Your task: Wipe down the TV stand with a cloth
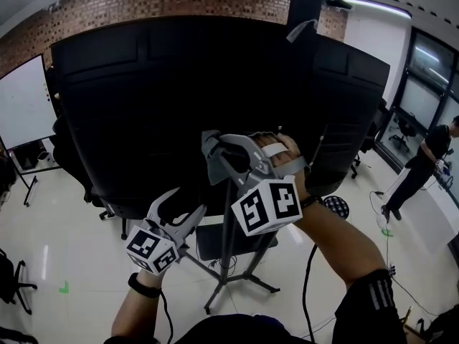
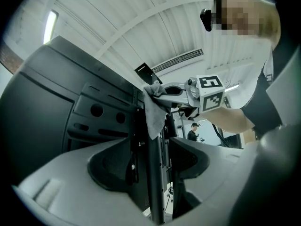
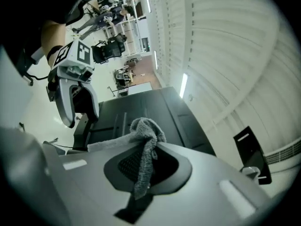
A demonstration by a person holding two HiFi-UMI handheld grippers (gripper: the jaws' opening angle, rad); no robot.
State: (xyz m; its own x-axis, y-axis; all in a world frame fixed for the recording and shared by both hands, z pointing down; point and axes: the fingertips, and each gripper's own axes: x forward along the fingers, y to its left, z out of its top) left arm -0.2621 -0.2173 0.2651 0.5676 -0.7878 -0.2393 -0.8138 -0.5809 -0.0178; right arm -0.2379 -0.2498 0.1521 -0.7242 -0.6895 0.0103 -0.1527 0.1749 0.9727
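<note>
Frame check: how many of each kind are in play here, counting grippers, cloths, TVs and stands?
grippers: 2, the left gripper with jaws apart and the right gripper with jaws shut on the cloth
cloth, grey: 1
TV, black, seen from the back: 1
TV stand: 1
Total: 5

A brick wall, whiteboard and strip lights frame a glossy white floor.

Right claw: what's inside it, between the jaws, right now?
The grey cloth is pinched in the right claw, bunched at the tips with one end hanging down. The cloth covers the spot where the jaws meet, so the contact itself is hidden.
</note>
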